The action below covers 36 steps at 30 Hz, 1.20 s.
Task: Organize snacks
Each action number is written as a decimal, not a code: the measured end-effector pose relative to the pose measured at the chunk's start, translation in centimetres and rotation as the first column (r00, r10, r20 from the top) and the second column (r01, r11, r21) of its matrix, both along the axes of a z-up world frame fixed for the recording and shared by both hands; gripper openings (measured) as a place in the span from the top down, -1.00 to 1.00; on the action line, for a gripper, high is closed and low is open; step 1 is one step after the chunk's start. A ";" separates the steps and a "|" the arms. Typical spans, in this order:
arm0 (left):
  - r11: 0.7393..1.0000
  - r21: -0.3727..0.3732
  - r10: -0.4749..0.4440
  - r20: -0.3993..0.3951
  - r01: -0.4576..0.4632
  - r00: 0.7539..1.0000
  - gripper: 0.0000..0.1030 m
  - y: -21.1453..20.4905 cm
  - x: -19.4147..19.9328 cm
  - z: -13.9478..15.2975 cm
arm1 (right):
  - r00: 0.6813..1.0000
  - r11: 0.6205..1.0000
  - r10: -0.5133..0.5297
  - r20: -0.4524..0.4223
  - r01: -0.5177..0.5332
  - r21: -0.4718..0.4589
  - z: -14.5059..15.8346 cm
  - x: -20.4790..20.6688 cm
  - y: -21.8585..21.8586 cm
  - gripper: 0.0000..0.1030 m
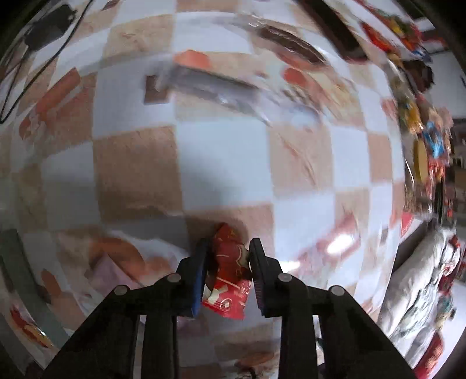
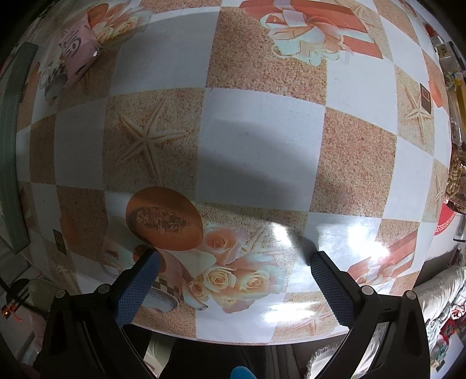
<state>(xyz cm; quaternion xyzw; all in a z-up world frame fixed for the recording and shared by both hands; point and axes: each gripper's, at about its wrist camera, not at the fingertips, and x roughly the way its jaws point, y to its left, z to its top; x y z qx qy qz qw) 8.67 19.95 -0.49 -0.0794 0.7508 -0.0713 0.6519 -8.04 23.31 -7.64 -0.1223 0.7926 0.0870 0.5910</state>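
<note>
My left gripper [image 1: 228, 243] is shut on a small red snack packet [image 1: 230, 271] with white print, held above the checkered tablecloth [image 1: 221, 157]. The left wrist view is blurred by motion. A pile of colourful snack packets [image 1: 419, 122] lies along the table's right side. My right gripper [image 2: 234, 256] is open and empty, low over the near edge of the tablecloth [image 2: 256, 145], over a printed rose picture. No snack shows in the right wrist view apart from packets [image 2: 457, 175] at the far right edge.
A clear container [image 1: 221, 87] with dark contents sits at the far middle of the table. Black cables and a black box [image 1: 49, 26] lie at the far left. A patterned cloth [image 1: 422, 291] lies beyond the right table edge. A green strip [image 2: 11, 140] borders the table's left.
</note>
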 end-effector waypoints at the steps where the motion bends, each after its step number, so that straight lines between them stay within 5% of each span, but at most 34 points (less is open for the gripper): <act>1: 0.999 -0.021 -0.029 -0.017 0.028 0.999 0.39 -0.5 -0.9 -0.2 | 1.000 1.000 0.000 0.002 0.000 0.000 -0.1 0.1 0.0 -1.00; 5: 0.999 -0.024 -0.034 0.039 0.035 0.999 0.38 0.5 -2.4 1.4 | 1.000 1.000 0.001 -0.001 -0.001 0.000 0.0 0.0 -0.1 -1.00; 10: 0.992 0.039 0.118 0.100 -0.123 0.988 -0.25 5.6 -3.3 3.1 | 1.000 1.000 0.000 -0.003 0.000 -0.002 0.1 0.6 0.0 -1.00; 18: 0.942 0.056 0.331 -0.007 -0.331 0.943 -0.28 9.9 -5.1 0.0 | 1.000 1.000 0.000 0.007 0.000 0.002 0.0 0.9 -0.1 -1.00; 23: 0.958 0.087 0.277 -0.022 -0.274 0.961 -0.31 8.9 -4.4 -1.2 | 1.000 1.000 -0.001 0.030 0.000 0.009 0.3 0.4 -0.4 -1.00; 29: 0.986 0.133 0.102 0.000 -0.101 0.995 0.49 5.4 -5.6 -1.1 | 0.999 0.999 -0.012 0.033 0.011 0.033 0.4 0.2 -0.6 -1.00; 36: 0.992 0.129 0.020 -0.020 -0.018 1.000 0.49 5.3 -11.8 -1.4 | 0.999 0.999 -0.012 0.036 0.011 0.034 0.5 0.2 -0.6 -1.00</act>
